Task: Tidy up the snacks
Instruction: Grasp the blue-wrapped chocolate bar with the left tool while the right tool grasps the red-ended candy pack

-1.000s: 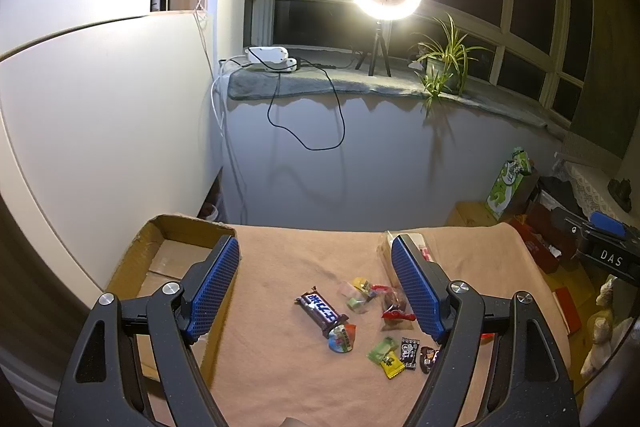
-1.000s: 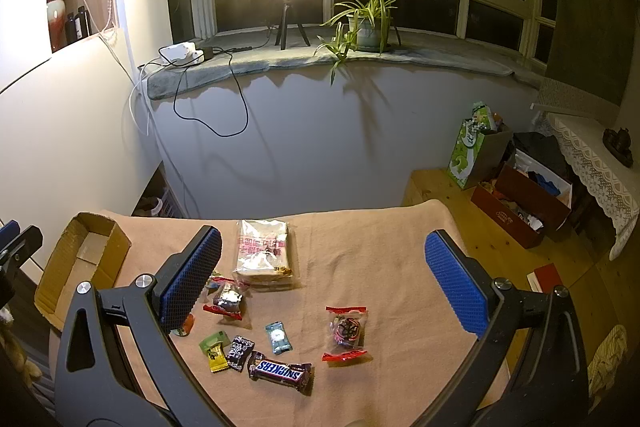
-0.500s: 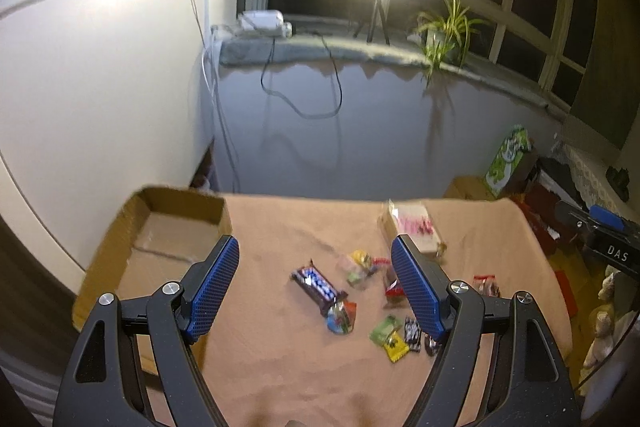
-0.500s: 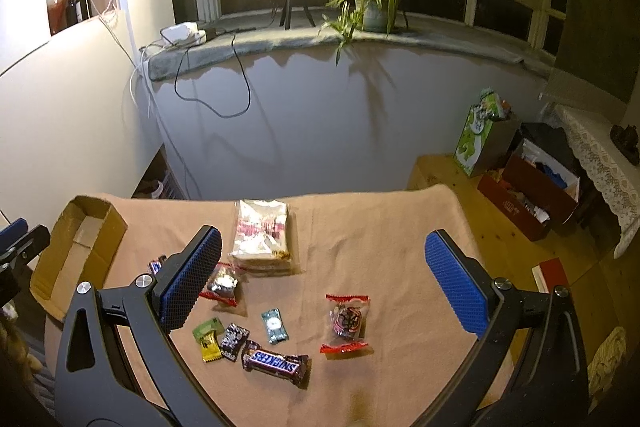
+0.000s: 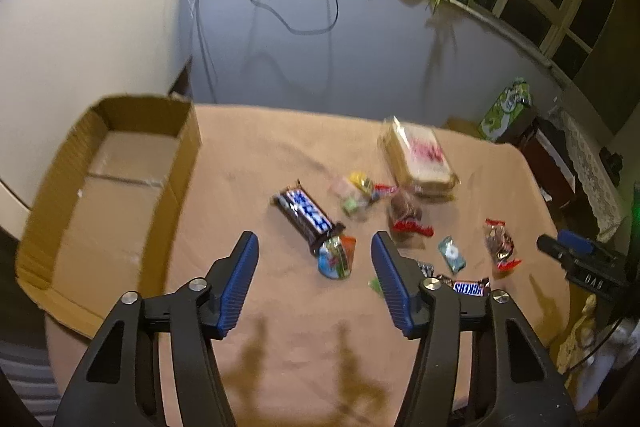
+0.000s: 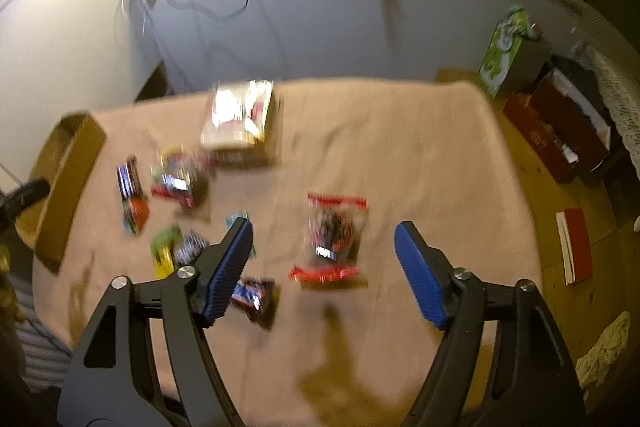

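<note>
Snacks: I see them scattered on the tan cloth (image 5: pixel 280 367) ahead of both tongs, none yet in the cardboard box (image 5: pixel 120 163), which sits ahead and to the left of my left tongs.
Change: against the view 1 second ago, both cameras now sit lower and tilt down harder, so the window and ring light have slid off the top and the snacks fill more of the view.
Left tongs: left tongs (image 5: pixel 313 247) are closing from full spread; pads touch nothing. Nothing is held.
Left target: the dark chocolate bar (image 5: pixel 306 214) with blue lettering lies just ahead, between the pad lines, with a small bright wrapped sweet (image 5: pixel 335 259) at its near end.
Right tongs: right tongs (image 6: pixel 323 241) are also closing from full spread, pads clear of everything. Nothing is held.
Right target: the clear packet with red ends (image 6: pixel 331 239) lies between the pads in the right view, on the cloth below them; blur hides how near the tips are.
Other items: a flat biscuit pack (image 5: pixel 420 157) lies farther ahead; a 2nd chocolate bar (image 6: pixel 254 297) sits by the left pad of my right tongs.
Meaning: I judge this the approach to 2 picks at once, 1 per hand, with sorting into the box barely begun.
</note>
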Available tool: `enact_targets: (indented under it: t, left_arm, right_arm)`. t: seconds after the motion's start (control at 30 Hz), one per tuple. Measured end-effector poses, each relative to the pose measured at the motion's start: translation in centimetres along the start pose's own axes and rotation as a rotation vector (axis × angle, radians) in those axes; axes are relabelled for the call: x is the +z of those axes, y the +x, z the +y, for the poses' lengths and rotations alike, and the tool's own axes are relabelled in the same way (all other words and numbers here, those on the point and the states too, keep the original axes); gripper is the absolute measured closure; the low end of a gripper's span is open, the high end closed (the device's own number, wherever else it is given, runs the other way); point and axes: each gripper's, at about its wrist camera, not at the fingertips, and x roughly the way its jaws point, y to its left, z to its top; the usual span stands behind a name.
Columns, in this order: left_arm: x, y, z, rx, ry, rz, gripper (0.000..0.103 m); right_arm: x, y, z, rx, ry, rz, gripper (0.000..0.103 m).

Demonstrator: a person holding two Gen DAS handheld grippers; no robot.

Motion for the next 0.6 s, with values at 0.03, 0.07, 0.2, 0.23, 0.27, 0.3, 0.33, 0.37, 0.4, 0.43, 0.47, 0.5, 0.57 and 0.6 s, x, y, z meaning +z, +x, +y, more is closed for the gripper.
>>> enact_targets:
  t: [0.03,0.07,0.2,0.23,0.27,0.3,0.33,0.37,0.4,0.43,0.47,0.5,0.57,0.6]
  left_arm:
    - [0.1,0.3,0.0,-0.004,-0.004,0.013,0.047]
    - [-0.1,0.7,0.1,-0.009,-0.008,0.025,0.047]
    - [-0.3,2.0,0.3,-0.03,-0.028,0.064,0.047]
    - [-0.2,2.4,0.3,-0.035,-0.035,0.072,0.047]
    - [0.0,2.7,0.4,-0.041,-0.043,0.08,0.047]
    - [0.2,3.1,0.5,-0.046,-0.054,0.088,0.047]
    - [0.3,3.4,0.6,-0.049,-0.063,0.093,0.047]
    - [0.6,3.9,0.9,-0.051,-0.078,0.101,0.047]
    - [0.8,4.4,1.2,-0.057,-0.101,0.114,0.047]
    - [1.0,4.9,1.4,-0.062,-0.114,0.122,0.048]
    - [1.2,5.4,1.6,-0.066,-0.129,0.135,0.049]
    - [1.4,6.1,1.9,-0.068,-0.148,0.15,0.049]
    - [1.7,7.2,2.1,-0.073,-0.174,0.177,0.049]
    - [1.8,7.7,2.2,-0.075,-0.184,0.187,0.049]
  right_arm:
    - [-0.3,0.3,-0.1,0.005,-0.006,0.019,0.03]
    - [-0.6,0.8,-0.2,0.009,-0.011,0.036,0.03]
    - [-1.3,2.5,-0.9,0.009,0.003,0.095,0.031]
    - [-1.2,2.8,-1.1,0.008,0.011,0.107,0.031]
    - [-1.2,3.2,-1.2,0.004,0.015,0.114,0.032]
    - [-1.0,3.5,-1.2,0.0,0.019,0.12,0.032]
    - [-0.8,3.9,-1.3,0.0,0.024,0.125,0.033]
    - [-0.7,4.2,-1.4,-0.001,0.028,0.129,0.033]
    - [-0.5,4.5,-1.4,-0.001,0.031,0.132,0.034]
    - [-0.3,4.8,-1.4,0.001,0.035,0.136,0.035]
    - [-0.1,5.1,-1.4,0.003,0.039,0.14,0.035]
    - [0.1,5.4,-1.4,0.005,0.044,0.145,0.035]
    - [0.4,6.1,-1.4,0.006,0.053,0.158,0.035]
    - [0.5,6.4,-1.5,0.003,0.057,0.165,0.036]
